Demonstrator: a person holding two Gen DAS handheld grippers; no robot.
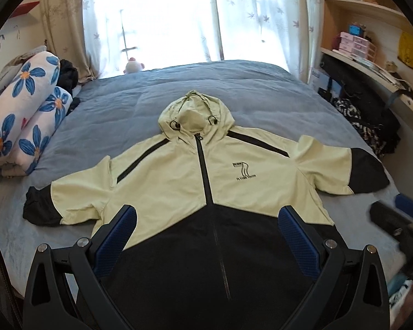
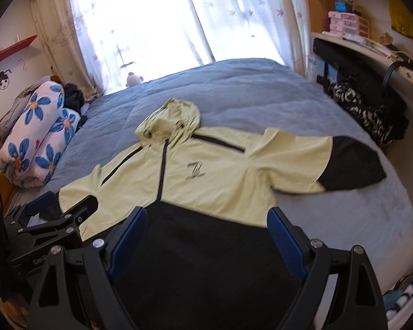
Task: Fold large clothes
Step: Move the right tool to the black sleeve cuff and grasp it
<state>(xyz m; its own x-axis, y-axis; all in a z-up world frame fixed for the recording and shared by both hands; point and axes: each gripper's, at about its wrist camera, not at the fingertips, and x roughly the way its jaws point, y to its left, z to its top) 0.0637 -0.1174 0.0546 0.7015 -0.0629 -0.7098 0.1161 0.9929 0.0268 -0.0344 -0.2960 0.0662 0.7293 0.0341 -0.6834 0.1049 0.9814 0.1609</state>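
A hooded jacket (image 1: 179,170), pale green on top and black below, lies face up and zipped on the blue bed cover (image 1: 234,82). Its hood (image 1: 195,115) points toward the window and both short sleeves are spread out to the sides. My left gripper (image 1: 209,214) hovers open over the black lower front, nothing between its fingers. In the right wrist view the same jacket (image 2: 220,181) lies below my right gripper (image 2: 208,214), also open and empty above the black hem area. The left gripper (image 2: 60,206) shows at the jacket's left sleeve. The right gripper (image 1: 399,217) appears blurred near the right sleeve.
A rolled flower-print quilt (image 1: 22,115) lies along the bed's left side. A plush toy (image 1: 133,66) sits at the far edge by the curtained window. Dark clothes (image 1: 366,126) are piled at the right beside a curved desk (image 1: 371,63) and shelves.
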